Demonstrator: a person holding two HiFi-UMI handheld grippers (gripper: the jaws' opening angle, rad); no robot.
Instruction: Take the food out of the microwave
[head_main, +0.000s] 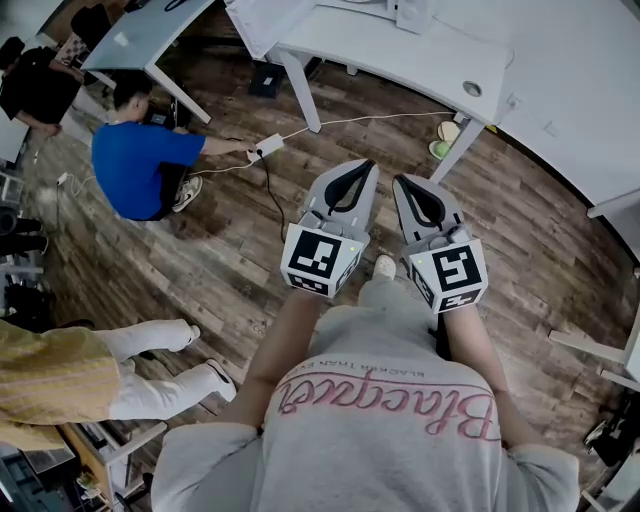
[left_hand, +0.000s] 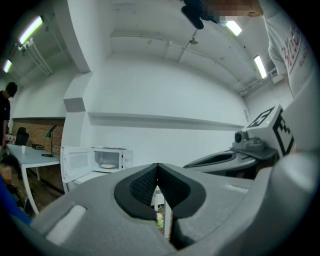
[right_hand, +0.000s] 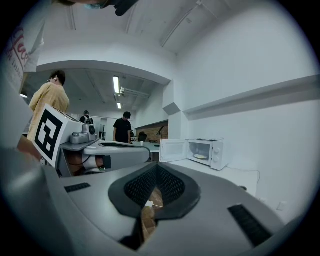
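Approach step; left tool (head_main: 352, 175), right tool (head_main: 410, 190) closed, empty; next reach open white microwave (right_hand: 205, 152) at white desk (right_hand: 225, 176) back edge, grab pale plated food (right_hand: 200, 156)

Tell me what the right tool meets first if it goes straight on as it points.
Free air first, then probably the white table near the open door of the microwave; depth is unclear.

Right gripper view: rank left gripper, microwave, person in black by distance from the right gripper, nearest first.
1. left gripper, close alongside at left.
2. microwave, right of centre, door open.
3. person in black, far back, centre-left.
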